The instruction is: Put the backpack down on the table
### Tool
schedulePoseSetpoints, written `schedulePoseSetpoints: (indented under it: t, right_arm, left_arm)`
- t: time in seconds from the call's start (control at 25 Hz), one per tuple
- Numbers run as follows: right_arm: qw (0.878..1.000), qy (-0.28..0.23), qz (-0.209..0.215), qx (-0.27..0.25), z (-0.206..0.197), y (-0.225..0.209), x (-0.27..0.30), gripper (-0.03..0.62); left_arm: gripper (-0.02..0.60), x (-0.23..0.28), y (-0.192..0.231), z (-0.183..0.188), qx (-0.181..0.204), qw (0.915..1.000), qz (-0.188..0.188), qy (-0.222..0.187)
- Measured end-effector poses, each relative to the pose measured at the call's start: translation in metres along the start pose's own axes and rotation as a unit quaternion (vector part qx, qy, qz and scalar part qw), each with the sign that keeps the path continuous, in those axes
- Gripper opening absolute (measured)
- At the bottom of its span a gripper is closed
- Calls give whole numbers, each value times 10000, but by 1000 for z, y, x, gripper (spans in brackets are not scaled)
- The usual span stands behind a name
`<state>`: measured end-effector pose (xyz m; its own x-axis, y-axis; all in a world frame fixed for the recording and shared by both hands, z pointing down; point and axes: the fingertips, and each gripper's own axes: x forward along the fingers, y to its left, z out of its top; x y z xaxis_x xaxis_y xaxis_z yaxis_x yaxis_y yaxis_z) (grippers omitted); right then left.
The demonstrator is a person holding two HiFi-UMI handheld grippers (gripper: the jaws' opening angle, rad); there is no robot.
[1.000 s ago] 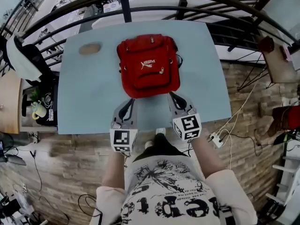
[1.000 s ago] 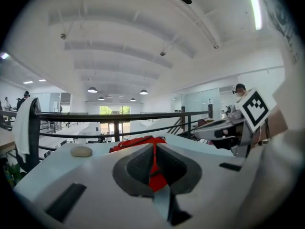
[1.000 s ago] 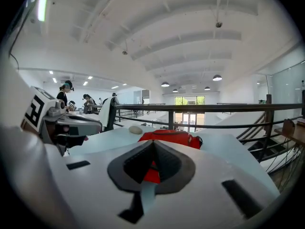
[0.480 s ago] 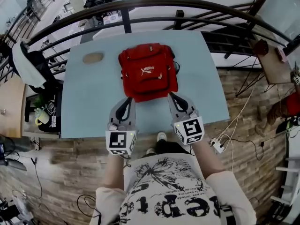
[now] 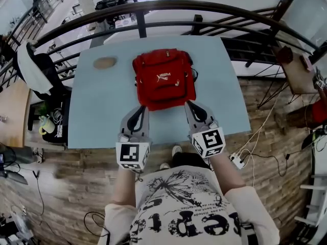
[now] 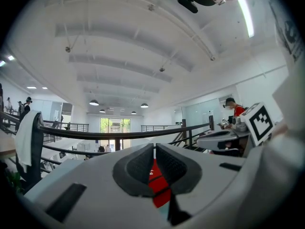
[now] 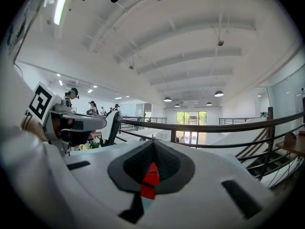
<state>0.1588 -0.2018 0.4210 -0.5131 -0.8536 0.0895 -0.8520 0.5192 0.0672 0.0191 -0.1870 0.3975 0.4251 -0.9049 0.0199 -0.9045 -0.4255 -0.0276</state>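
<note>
Low in the middle of the head view, the left forearm [image 5: 122, 187] and right forearm [image 5: 226, 171] reach forward side by side from the body, holding the left gripper [image 5: 138, 109] and right gripper [image 5: 190, 106] level and angled slightly toward each other, each with its jaws closed together and empty.

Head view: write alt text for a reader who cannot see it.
A red backpack lies on a pale blue table, seen from above. The left gripper and right gripper, both shut, point toward its near edge.
</note>
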Motion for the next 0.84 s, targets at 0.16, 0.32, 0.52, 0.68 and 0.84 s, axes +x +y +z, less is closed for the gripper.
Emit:
schedulePoseSetpoints:
  t: [0.16, 0.32, 0.52, 0.68, 0.84]
  right_arm:
    - [9999, 21, -93, -56, 0, 5, 11, -9]
    - [9999, -27, -126, -103, 2, 7, 0, -9]
    - [9997, -75, -115, -180, 7, 17, -2, -9]
    - [9997, -113, -136, -173, 7, 15, -8, -9]
    - [9996, -112, -166, -196, 5, 13, -12, -9]
  left_arm:
    - [20, 1, 11, -2, -27, 10000, -15, 66]
    - [20, -7, 2, 0, 78, 9999, -37, 66]
    - [20, -13, 3, 1, 183, 9998, -89, 79]
    - [20, -13, -3, 1, 146, 9998, -149, 18]
    - [16, -13, -12, -3, 159, 9995, -267, 63]
